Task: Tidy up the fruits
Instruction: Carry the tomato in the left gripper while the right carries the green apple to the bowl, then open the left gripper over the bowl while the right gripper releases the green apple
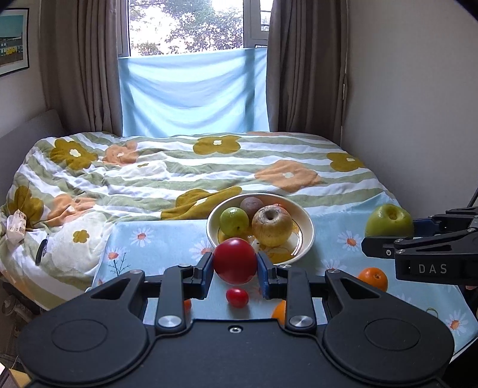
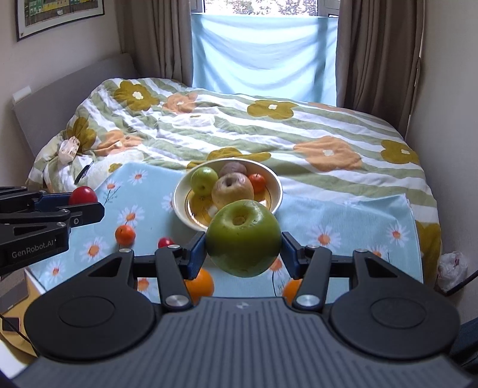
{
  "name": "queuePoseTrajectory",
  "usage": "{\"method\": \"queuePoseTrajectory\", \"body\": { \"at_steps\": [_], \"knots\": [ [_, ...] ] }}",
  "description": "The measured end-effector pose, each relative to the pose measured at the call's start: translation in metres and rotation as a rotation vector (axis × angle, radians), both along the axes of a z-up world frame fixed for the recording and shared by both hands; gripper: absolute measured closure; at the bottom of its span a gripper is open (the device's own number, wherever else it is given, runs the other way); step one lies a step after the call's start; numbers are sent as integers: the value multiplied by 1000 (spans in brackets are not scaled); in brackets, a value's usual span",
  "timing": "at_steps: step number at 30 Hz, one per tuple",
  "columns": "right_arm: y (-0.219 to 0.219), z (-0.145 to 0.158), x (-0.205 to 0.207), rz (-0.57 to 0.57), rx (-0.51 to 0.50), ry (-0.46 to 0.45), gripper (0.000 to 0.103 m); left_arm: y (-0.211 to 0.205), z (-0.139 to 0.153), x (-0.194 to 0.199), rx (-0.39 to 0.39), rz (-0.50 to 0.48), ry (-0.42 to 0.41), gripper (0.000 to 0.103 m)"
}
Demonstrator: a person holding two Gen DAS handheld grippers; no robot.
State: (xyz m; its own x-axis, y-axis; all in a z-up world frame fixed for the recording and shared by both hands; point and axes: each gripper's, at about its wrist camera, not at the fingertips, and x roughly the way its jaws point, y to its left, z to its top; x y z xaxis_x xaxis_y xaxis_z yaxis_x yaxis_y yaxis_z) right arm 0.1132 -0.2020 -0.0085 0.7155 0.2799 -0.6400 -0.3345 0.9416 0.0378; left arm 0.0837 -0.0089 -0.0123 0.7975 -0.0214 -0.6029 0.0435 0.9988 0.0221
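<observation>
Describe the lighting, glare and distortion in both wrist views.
Left wrist view: window blown out white, daylight backlights the room, walls bow at the edges. Right wrist view: softer light, slight blur on the green apple, curtains bend with fisheye curvature.

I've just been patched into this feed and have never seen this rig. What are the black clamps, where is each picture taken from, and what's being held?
There is no robot arm: a person carries a two-finger clamp in each hand. Each picture comes from a fisheye camera on one clamp, looking along its fingers. In the left view, the left tool is shut on a red fruit. In the right view, the right tool is shut on a green apple. Ahead, a bowl of fruit sits on a daisy cloth, with oranges and a small red fruit loose around it.
</observation>
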Motion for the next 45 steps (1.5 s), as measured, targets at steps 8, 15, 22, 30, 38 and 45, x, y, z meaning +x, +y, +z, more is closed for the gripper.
{"method": "queuePoseTrajectory", "body": {
  "at_steps": [8,15,22,30,38,45],
  "knots": [
    [22,-1,43,-72,11,18,35,17,-7,58,0,-89,25,69],
    [35,-12,81,-143,5,36,35,21,-25,106,-3,-177,68,69],
    [43,-28,113,-208,13,61,35,23,-52,143,13,-247,119,69],
    [46,-48,135,-265,13,96,35,20,-86,171,28,-314,184,69],
    [41,-61,146,-313,21,118,35,11,-110,184,51,-368,236,68],
    [39,-64,151,-324,17,121,35,13,-102,177,36,-379,180,7]
  ]
}}
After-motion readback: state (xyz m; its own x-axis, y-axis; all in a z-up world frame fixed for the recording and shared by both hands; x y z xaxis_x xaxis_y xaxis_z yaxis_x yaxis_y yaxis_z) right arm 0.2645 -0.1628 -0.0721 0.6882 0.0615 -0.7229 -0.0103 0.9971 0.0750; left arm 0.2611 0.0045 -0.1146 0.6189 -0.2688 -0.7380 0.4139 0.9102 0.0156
